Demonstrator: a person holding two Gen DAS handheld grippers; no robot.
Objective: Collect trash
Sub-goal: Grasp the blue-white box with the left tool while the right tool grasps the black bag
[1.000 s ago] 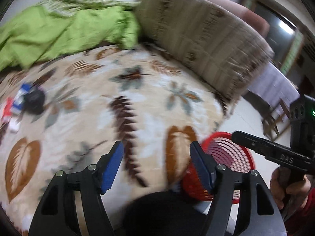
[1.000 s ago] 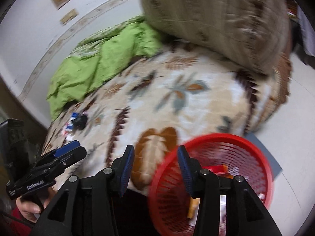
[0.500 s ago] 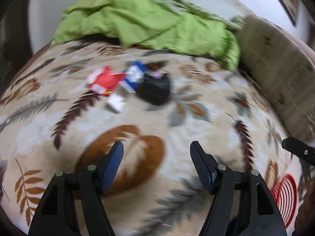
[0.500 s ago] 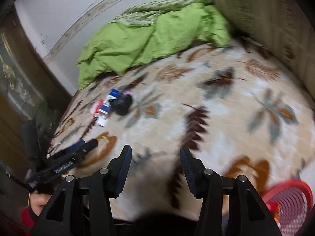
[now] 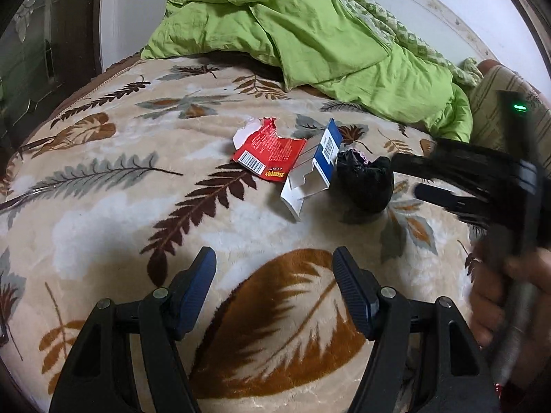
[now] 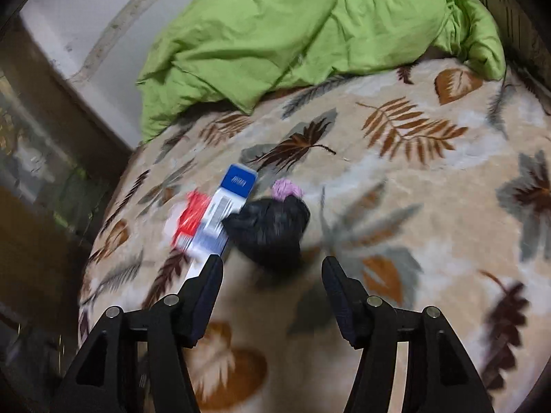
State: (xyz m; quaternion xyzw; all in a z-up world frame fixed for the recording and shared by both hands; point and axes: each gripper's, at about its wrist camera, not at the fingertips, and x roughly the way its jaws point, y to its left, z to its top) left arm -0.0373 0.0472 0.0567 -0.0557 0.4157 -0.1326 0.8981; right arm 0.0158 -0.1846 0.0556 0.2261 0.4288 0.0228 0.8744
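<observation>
On the bed's beige plush blanket with a leaf print [image 5: 103, 213], three pieces of trash lie clustered near the middle, in front of a rumpled green quilt [image 5: 310, 34]. Leftmost is a torn red flat wrapper with a barcode [image 5: 268, 151], thin and light; it will likely slide on the pile, so pinching its raised torn edge looks best. Touching it on the right is an opened blue-and-white cardboard box [image 5: 313, 168], light but fairly stiff, best taken across its narrow walls, though it may crush. Next, touching the box, sits a crumpled black plastic bag [image 5: 365, 182] with something pink or purple [image 6: 287, 188] just behind it; the bag is soft and yielding, easy to pinch anywhere on its bulk. The left tool [image 5: 275, 289] hangs released, jaws well apart, holding nothing, short of the trash. The right tool [image 6: 272, 296] has just been opening; nothing sits between its jaws, and it points at the black bag.
</observation>
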